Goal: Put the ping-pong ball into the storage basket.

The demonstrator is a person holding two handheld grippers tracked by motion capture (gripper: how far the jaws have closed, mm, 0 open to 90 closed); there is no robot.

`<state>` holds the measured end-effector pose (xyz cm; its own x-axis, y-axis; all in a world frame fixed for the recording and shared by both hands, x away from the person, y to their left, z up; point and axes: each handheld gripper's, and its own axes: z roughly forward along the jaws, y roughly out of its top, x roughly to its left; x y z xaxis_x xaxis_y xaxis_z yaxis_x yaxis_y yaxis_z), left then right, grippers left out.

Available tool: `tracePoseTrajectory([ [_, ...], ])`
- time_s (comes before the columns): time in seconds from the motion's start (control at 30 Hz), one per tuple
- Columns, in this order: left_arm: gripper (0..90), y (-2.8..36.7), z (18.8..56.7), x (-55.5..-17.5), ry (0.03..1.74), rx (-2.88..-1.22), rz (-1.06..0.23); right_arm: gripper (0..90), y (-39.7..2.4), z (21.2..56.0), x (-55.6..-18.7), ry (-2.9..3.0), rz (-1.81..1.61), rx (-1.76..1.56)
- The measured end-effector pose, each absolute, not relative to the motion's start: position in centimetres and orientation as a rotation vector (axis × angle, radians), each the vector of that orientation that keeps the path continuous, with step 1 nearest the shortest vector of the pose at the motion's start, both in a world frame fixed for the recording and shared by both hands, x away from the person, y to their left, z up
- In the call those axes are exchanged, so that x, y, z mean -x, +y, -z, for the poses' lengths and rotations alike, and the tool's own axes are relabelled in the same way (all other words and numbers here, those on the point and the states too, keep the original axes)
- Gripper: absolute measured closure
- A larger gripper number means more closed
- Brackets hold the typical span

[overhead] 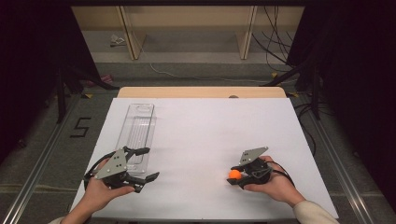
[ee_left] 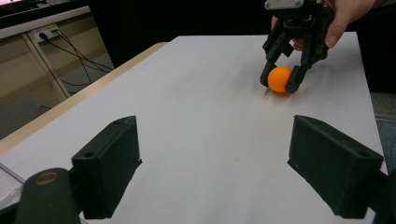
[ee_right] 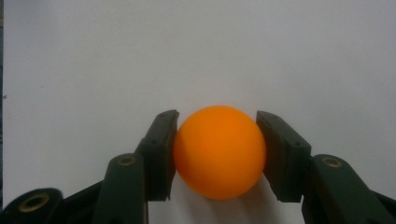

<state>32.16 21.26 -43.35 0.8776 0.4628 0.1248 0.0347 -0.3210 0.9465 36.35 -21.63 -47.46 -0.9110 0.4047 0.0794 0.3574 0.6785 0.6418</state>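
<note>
- Orange ball (ee_right: 219, 151) sits on the white table sheet (overhead: 201, 135), near-right part in the high view, pinched between our right gripper (overhead: 235, 175) pads, one each side, touching.
- Right gripper clamped on the ball; our hand (overhead: 271, 179) wraps its body, pale sleeve at the frame edge.
- Left gripper (ee_left: 215, 163) jaws spread wide, nothing between them, held low over the sheet at near left, well apart from the ball.
- Clear plastic tray (overhead: 136, 128) lies lengthwise on the left part of the sheet, just beyond the left gripper.
- Sheet covers a light wood tabletop (overhead: 201, 92), bare strip showing at the far edge.
- Room: grey floor, black "5" mark (overhead: 80, 127) left of the table, loose cables (overhead: 275, 42) at far right, wooden frame legs (overhead: 128, 32) beyond, dark curtains both sides.
</note>
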Motion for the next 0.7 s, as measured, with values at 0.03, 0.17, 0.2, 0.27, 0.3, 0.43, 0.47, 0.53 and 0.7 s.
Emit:
tracePoseTrajectory([
  [0.03,16.0,21.3,43.4,-32.2,0.371,-1.861,-0.449,51.2,-21.6,47.4,-36.4,2.809,-1.062,-0.64],
  [0.17,16.1,21.3,43.4,-32.2,0.368,-1.863,-0.45,51.2,-21.7,47.2,-36.4,2.794,-1.081,-0.641],
  [0.2,16.1,21.2,43.4,-32.2,0.368,-1.863,-0.45,51.2,-21.6,47.1,-36.3,2.789,-1.087,-0.645],
  [0.27,16.1,21.2,43.4,-32.2,0.368,-1.862,-0.45,51.2,-21.7,47.0,-36.4,2.783,-1.089,-0.639],
  [0.3,16.1,21.2,43.4,-32.2,0.368,-1.862,-0.449,51.2,-21.7,46.9,-36.4,2.778,-1.092,-0.64],
  [0.43,16.1,21.2,43.3,-32.2,0.367,-1.863,-0.449,51.2,-21.6,46.7,-36.4,2.76,-1.115,-0.642],
  [0.47,16.1,21.2,43.3,-32.2,0.367,-1.863,-0.449,51.2,-21.6,46.6,-36.4,2.753,-1.124,-0.647],
  [0.53,16.1,21.2,43.3,-32.1,0.366,-1.864,-0.449,51.2,-21.6,46.4,-36.5,2.738,-1.137,-0.643],
  [0.7,16.1,21.2,43.4,-32.2,0.366,-1.863,-0.448,51.3,-21.4,46.1,-36.7,2.717,-1.156,-0.641],
])
